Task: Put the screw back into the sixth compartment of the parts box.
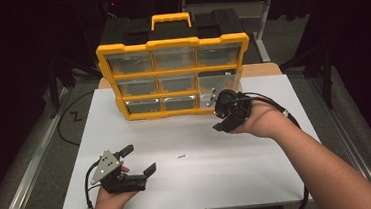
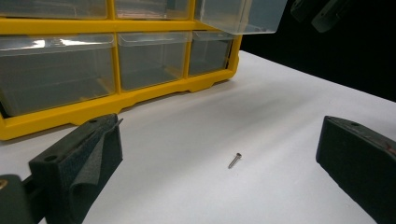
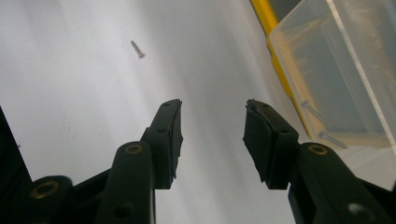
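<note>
Both grippers' fingers gape apart, empty; pulled-out drawer [image 3: 336, 70] cut off, screw [image 2: 235, 160] tiny.

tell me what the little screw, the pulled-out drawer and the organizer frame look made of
Screw: likely metal, with a grey, slightly shiny shank.
Pulled-out drawer: clear, glossy plastic; the screws inside show through its wall.
Organizer frame: yellow moulded plastic, by its even colour and rounded edges, with a smooth, faintly glossy finish.

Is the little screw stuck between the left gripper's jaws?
No, the screw lies loose on the white table, out ahead of the left gripper, whose jaws stand wide apart.
</note>
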